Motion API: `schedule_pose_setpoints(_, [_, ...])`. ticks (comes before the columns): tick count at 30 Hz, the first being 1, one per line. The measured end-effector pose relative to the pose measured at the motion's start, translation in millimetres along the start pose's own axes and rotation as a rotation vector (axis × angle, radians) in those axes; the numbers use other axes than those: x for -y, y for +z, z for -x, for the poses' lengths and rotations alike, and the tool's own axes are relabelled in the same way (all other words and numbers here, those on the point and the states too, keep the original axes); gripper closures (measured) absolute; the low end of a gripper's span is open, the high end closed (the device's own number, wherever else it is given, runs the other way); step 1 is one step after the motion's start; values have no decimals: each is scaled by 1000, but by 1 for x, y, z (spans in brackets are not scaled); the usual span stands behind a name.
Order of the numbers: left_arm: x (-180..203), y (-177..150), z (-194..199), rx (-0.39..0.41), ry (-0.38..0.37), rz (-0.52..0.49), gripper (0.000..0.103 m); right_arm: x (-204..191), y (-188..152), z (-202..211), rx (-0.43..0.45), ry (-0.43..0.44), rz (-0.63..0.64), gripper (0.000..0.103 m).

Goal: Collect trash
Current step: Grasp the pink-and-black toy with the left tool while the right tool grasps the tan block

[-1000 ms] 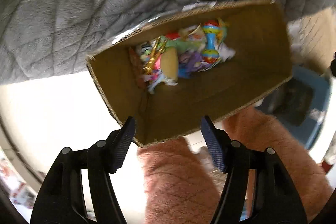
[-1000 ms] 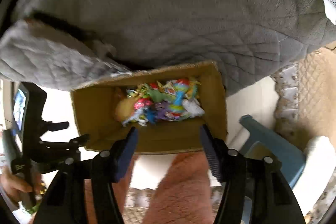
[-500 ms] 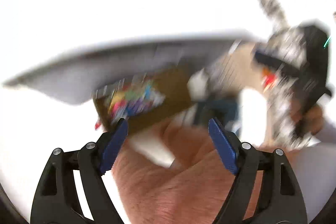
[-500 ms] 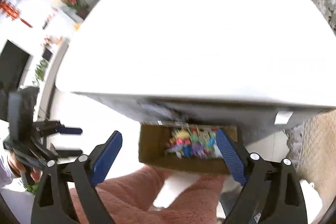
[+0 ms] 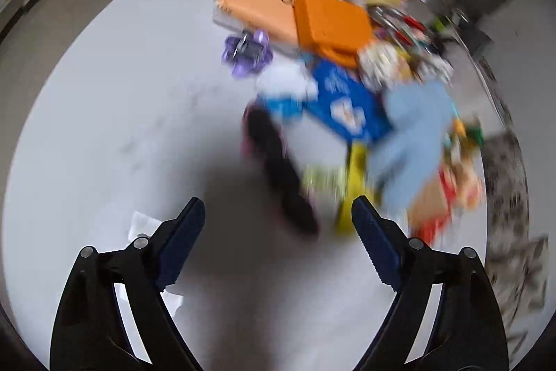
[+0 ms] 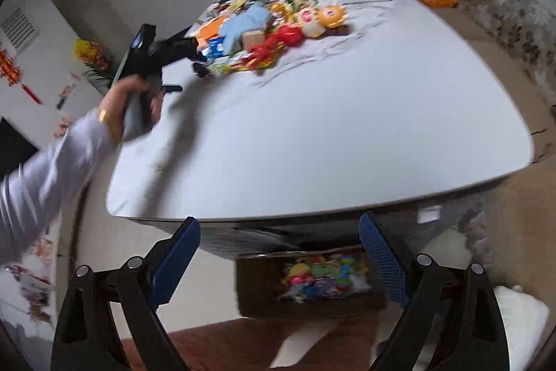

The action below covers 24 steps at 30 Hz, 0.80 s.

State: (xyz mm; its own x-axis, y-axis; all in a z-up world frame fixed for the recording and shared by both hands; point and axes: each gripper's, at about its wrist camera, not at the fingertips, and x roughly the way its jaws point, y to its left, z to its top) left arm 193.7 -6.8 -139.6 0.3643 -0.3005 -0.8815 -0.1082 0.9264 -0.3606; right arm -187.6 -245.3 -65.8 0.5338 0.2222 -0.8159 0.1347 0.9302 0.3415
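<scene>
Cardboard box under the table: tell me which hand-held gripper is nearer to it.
Right. The right hand-held gripper hangs just above the cardboard box, jaws empty. The left hand-held gripper is up over the table, jaws opening, by the clutter.

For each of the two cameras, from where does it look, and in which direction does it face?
Left wrist: on the left gripper, looking down at the white table and clutter; only its opening, empty jaws show.
Right wrist: on the right gripper, above the cardboard box, facing across the table; its open jaws and the person's left hand show.
Shared: the table and clutter pile.
</scene>
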Motion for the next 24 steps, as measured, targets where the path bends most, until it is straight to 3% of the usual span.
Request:
schedule_pose_setpoints(3, [9,19,-12,5,86,9,31,14,-6,5,3,-25,-39,12])
schedule_pose_setpoints(5, [17,25,-16,-2,154,-24,72,22,-7,7,12,-27,-75,12])
schedule_pose_setpoints(9, [16,25,-13,-18,155,-59,73,22,6,5,39,-15,-58,12])
schedule_pose_setpoints(12, [8,11,7,-6,115,-85,73,13,29,-5,63,9,-7,12])
schedule_pose_setpoints(18, [-13,-57,80,88,65,-218,74,-24,131,-74,130,45,167,13])
schedule_pose_setpoints(24, [-44,-119,123,133,42,-208,74,-60,233,-168,57,36,208,26])
